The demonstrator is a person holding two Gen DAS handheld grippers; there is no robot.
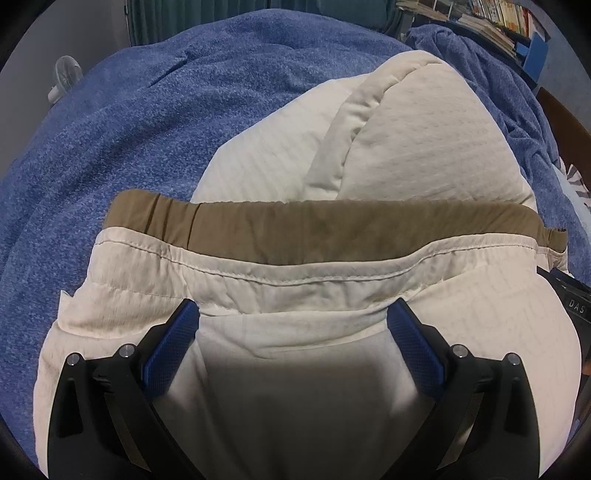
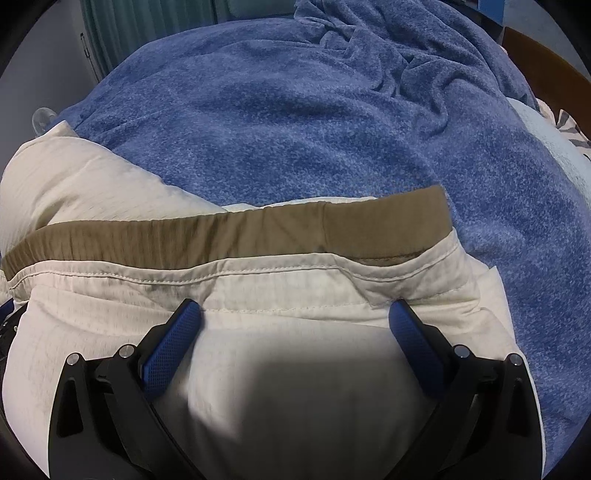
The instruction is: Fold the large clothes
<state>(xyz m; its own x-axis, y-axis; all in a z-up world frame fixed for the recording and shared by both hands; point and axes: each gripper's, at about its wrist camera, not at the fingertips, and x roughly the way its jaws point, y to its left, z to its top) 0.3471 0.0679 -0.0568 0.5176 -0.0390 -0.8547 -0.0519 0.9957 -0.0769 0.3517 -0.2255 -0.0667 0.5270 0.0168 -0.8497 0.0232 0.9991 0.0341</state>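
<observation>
A cream quilted garment (image 1: 406,147) with a tan elastic band (image 1: 295,229) lies on a blue blanket (image 1: 166,129). Its near part is folded over, with a stitched cream hem (image 1: 280,280) just below the tan band. My left gripper (image 1: 293,314) hangs open right above this hem, blue pads spread wide, nothing between them. In the right wrist view the same cream garment (image 2: 74,177), tan band (image 2: 295,229) and hem (image 2: 295,280) show. My right gripper (image 2: 293,312) is also open over the hem, near the band's right end.
The blue blanket (image 2: 332,110) covers the bed and is rumpled at the far right. A small white fan (image 1: 66,77) stands off the left edge. Bookshelves (image 1: 491,18) fill the back right. The other gripper's black body (image 1: 569,299) shows at the right edge.
</observation>
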